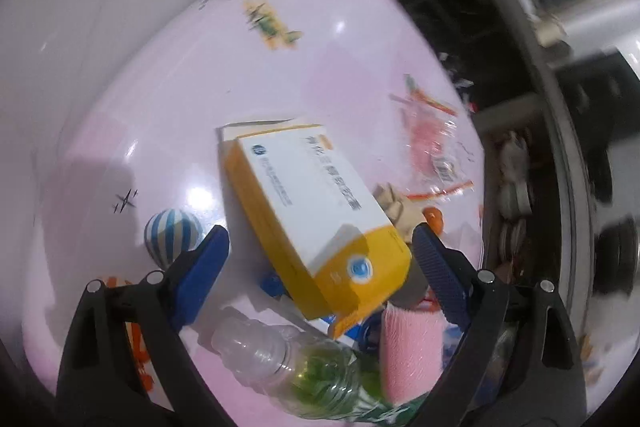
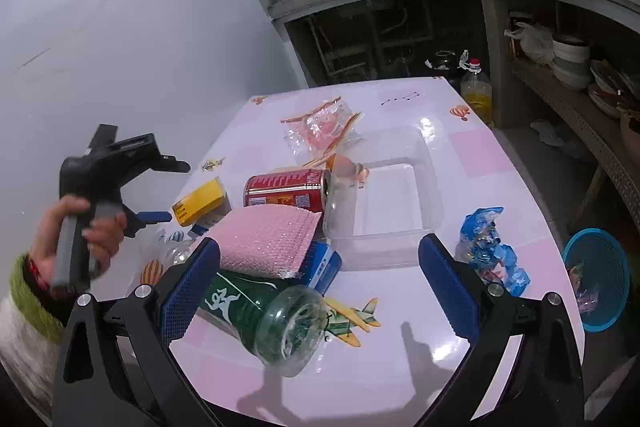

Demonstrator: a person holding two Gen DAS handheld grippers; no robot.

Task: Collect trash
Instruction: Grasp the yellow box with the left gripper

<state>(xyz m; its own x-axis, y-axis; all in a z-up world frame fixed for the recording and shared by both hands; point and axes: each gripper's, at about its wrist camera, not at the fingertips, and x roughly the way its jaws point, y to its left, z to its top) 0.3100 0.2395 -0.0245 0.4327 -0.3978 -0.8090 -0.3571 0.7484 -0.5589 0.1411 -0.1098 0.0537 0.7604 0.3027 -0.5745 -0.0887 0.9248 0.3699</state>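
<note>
Trash still litters the worktop (image 2: 460,155); both the left gripper (image 1: 320,243) and right gripper (image 2: 320,259) are spread, holding nothing.

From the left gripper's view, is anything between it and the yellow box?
Nothing visible. The left gripper is open with the yellow box lying directly between its fingers. The plastic bottle and pink foam piece lie nearer the camera, below the box.

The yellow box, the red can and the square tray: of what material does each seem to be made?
Yellow box: likely printed cardboard, with folded flaps. Red can: probably metal, given its shiny end rim. Square tray: clear thin plastic, since the table shows through.
</note>
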